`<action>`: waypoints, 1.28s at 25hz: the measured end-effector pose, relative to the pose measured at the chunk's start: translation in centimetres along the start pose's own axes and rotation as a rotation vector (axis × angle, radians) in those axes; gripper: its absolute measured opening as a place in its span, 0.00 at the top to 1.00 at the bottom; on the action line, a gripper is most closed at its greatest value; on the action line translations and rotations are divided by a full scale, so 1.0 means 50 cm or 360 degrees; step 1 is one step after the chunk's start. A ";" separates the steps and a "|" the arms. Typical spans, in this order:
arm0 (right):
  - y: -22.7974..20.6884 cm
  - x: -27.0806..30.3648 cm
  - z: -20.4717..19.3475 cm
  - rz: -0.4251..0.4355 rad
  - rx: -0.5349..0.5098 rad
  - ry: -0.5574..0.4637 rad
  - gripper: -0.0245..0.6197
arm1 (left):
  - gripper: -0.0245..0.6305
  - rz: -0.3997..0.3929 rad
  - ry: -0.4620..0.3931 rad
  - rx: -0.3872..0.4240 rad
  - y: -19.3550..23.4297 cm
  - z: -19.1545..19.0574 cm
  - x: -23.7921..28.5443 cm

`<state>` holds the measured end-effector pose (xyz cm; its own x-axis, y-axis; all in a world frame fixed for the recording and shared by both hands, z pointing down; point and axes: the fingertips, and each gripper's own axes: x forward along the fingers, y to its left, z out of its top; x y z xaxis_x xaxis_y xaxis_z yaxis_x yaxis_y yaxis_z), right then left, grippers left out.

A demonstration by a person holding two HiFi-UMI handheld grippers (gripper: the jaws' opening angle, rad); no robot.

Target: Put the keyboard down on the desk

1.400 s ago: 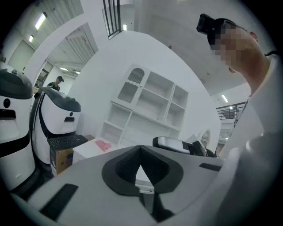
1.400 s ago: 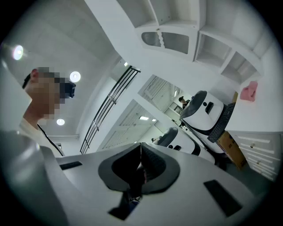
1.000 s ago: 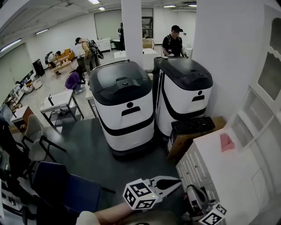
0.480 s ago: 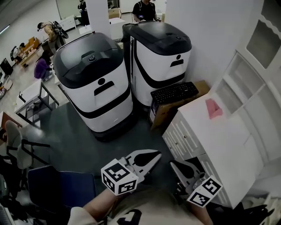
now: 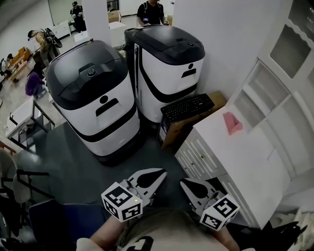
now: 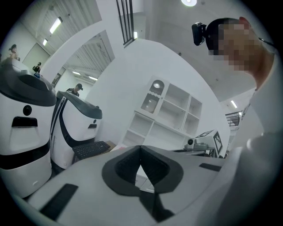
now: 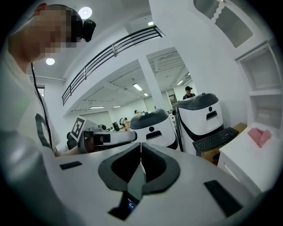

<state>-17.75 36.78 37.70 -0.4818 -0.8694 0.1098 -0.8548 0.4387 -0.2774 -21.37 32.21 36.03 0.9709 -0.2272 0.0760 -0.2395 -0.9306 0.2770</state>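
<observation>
so, your left gripper (image 5: 161,173) and right gripper (image 5: 184,182) are clamped together, empty; the keyboard (image 5: 187,107) sits at 12 o'clock.

even overhead light, heavy fisheye bending

the room is lit from above by ceiling lamps (image 7: 85,12) and strip lights (image 6: 56,25), which are blown out to white in both gripper views. the white cabinet (image 5: 255,162) and wall (image 5: 221,44) are rendered bright and almost featureless in the head view, while the floor (image 5: 73,152) is left dark. soft shadows are cast beneath the two white machines (image 5: 105,117). straight lines are bent toward the edges, and black corners are seen around both gripper views. the left gripper (image 6: 140,146) and right gripper (image 7: 140,143), close to their lenses, are shown soft; the keyboard (image 5: 188,107) is rendered sharp.
</observation>
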 end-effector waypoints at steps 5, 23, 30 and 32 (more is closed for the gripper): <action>-0.004 0.040 -0.001 -0.0062 -0.0031 0.0041 0.92 | 0.95 -0.0008 0.0000 -0.0033 0.038 -0.003 -0.002; -0.100 0.101 0.046 0.0148 -0.0122 0.0085 0.92 | 0.95 0.0108 0.0042 -0.0069 0.077 0.021 0.098; -0.176 0.090 0.099 0.0300 -0.0137 -0.0008 0.92 | 0.95 0.0185 0.0024 -0.0019 0.075 0.061 0.193; -0.203 0.081 0.106 0.0349 -0.0077 -0.0005 0.92 | 0.95 0.0218 0.0028 -0.0020 0.074 0.062 0.212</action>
<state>-10.01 27.60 35.89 -0.6567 -0.7525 0.0487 -0.7377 0.6278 -0.2483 -11.94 25.46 34.88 0.9289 -0.3466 0.1305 -0.3698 -0.8876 0.2746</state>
